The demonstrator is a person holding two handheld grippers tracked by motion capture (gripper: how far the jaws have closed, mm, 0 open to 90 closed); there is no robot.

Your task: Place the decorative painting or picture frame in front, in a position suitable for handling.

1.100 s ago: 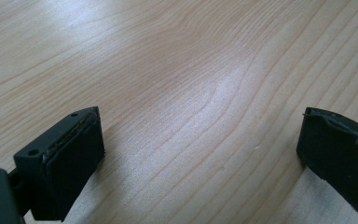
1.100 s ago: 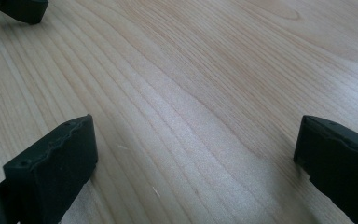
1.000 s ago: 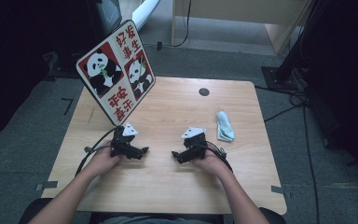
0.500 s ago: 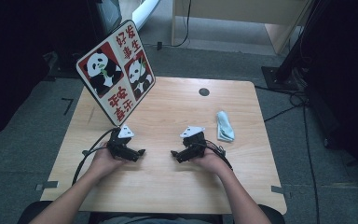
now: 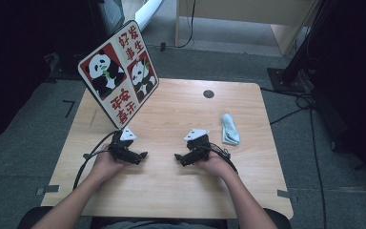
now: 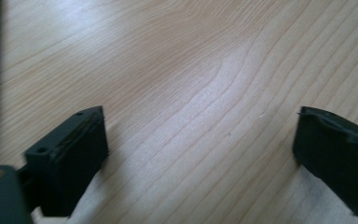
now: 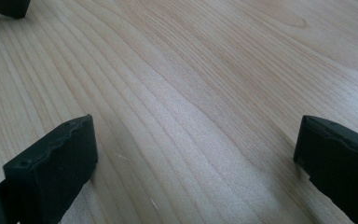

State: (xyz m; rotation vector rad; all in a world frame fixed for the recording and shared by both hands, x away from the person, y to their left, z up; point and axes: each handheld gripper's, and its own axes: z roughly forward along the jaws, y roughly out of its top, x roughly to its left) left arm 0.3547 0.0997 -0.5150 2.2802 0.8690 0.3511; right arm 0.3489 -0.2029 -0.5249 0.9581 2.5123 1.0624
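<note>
**Both grippers settle low on the table, jaws spread, nothing held**

Over the last second the change is small. In the high view both hands slide slightly toward the lower part of the frame and come to rest on the wooden table [image 5: 171, 191], while the cloth and the sign stay exactly where they were. The left gripper [image 5: 140, 155] sits at centre-left and the right gripper [image 5: 178, 156] just right of it, their tips pointing toward each other with bare wood between them.

The left gripper view shows its two black jaws spread wide at the bottom corners of the frame, with only wood grain between them; a dark-edged white strip at the far left edge looks like the sign's foot. The right gripper view shows the same: jaws wide apart, nothing pinched.

The nearest loose thing is the light blue cloth [image 5: 229, 129], a crumpled bundle lying right of centre in the high view, above and to the right of the right gripper, near it but apart. The panda sign [image 5: 118, 72] stands tilted at upper left, its lower corner just above the left gripper.

Judging from this, the work has not begun: the hands are parked, and the right gripper is best placed to reach up and right for the cloth.
</note>
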